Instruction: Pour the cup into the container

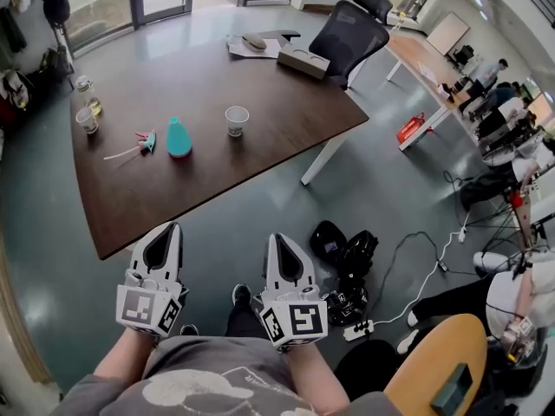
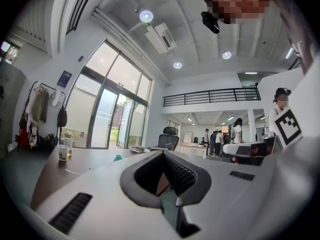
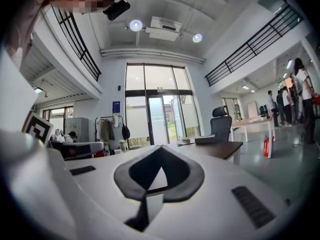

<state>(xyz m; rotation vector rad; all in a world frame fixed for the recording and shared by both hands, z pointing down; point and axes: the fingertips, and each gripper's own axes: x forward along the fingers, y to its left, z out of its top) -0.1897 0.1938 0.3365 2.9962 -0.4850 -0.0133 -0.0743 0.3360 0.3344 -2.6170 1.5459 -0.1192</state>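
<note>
You hold the left gripper (image 1: 174, 228) and the right gripper (image 1: 271, 237) low before your body, both with jaws closed together on nothing. The white paper cup (image 1: 237, 120) stands upright on the dark brown wooden table (image 1: 260, 85), well apart from them. The small clear container (image 1: 87, 120) stands near the table's left edge.

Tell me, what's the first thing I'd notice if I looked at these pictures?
Two white grippers with checkered marker cubes, the left gripper and the right gripper, stick out at the bottom of the head view, jaws together and empty. Ahead, a big dark table holds a teal cone and a paper cup near its middle.
</note>
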